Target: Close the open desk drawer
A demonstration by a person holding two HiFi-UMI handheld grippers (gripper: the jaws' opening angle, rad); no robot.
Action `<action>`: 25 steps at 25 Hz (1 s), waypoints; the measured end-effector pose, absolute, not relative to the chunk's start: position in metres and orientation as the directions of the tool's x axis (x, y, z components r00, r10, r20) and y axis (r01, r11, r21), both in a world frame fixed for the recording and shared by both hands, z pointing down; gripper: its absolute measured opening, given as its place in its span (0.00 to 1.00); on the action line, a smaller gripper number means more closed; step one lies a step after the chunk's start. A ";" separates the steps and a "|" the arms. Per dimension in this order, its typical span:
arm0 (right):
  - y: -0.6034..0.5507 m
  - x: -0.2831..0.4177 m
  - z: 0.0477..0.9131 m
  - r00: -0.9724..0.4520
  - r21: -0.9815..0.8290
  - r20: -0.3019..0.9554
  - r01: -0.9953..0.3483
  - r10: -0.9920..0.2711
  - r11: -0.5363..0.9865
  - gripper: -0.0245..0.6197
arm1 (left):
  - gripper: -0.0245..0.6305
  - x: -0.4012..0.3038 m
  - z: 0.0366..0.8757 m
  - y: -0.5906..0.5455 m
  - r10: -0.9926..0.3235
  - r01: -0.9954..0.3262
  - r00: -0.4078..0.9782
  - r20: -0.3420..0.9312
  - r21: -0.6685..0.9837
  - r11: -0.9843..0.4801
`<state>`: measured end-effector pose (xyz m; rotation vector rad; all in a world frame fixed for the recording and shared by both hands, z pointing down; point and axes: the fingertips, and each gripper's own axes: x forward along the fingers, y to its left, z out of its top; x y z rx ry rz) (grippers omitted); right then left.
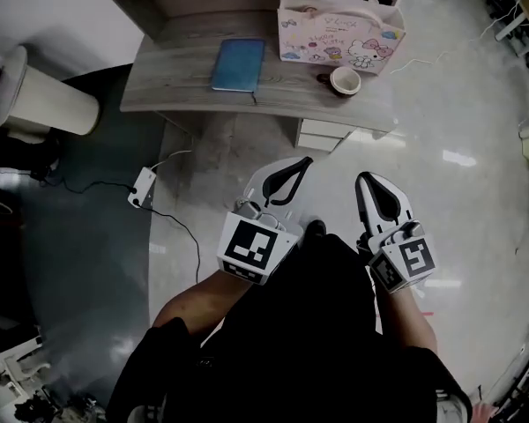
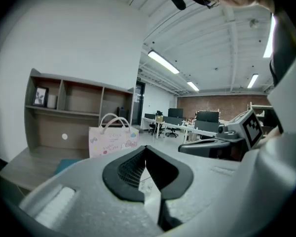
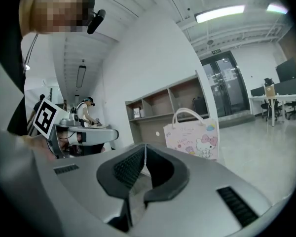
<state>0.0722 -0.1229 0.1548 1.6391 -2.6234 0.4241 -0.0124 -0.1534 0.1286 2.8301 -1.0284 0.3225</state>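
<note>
The grey desk [image 1: 176, 77] stands at the top of the head view. Below its front edge, white drawer fronts [image 1: 322, 136] stick out a little. My left gripper [image 1: 300, 164] and right gripper [image 1: 366, 180] hang side by side in front of my body, well short of the desk and touching nothing. Both are shut with nothing between the pads. The left gripper view looks level over the shut left gripper [image 2: 145, 149] towards the desk's shelf unit [image 2: 64, 107]. In the right gripper view the right gripper [image 3: 144, 147] is also shut and empty. The drawer is hidden in both gripper views.
On the desk lie a blue notebook [image 1: 238, 64], a pastel gift bag [image 1: 339, 29] and a cup [image 1: 345, 81]. A white bin [image 1: 35, 95] stands left of the desk. A power strip [image 1: 142, 187] and its cable lie on the floor. A person [image 3: 84, 112] works far off.
</note>
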 end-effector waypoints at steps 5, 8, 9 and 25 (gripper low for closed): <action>-0.101 0.072 0.081 -0.501 -0.160 0.057 -0.858 -0.864 0.487 0.06 | 0.05 -0.003 0.065 -0.134 -0.639 -0.646 0.751 0.165 -0.020 -0.763; -0.094 0.080 0.059 -0.521 -0.193 0.029 -0.840 -0.853 0.506 0.06 | 0.05 0.009 0.044 -0.128 -0.642 -0.646 0.750 0.159 -0.029 -0.762; -0.091 0.085 0.054 -0.524 -0.202 0.026 -0.837 -0.851 0.509 0.06 | 0.05 0.014 0.039 -0.125 -0.641 -0.646 0.750 0.160 -0.029 -0.763; -0.072 0.127 0.021 -0.505 -0.148 0.005 -0.854 -0.863 0.499 0.06 | 0.05 0.065 0.017 -0.105 -0.605 -0.610 0.780 0.162 -0.021 -0.792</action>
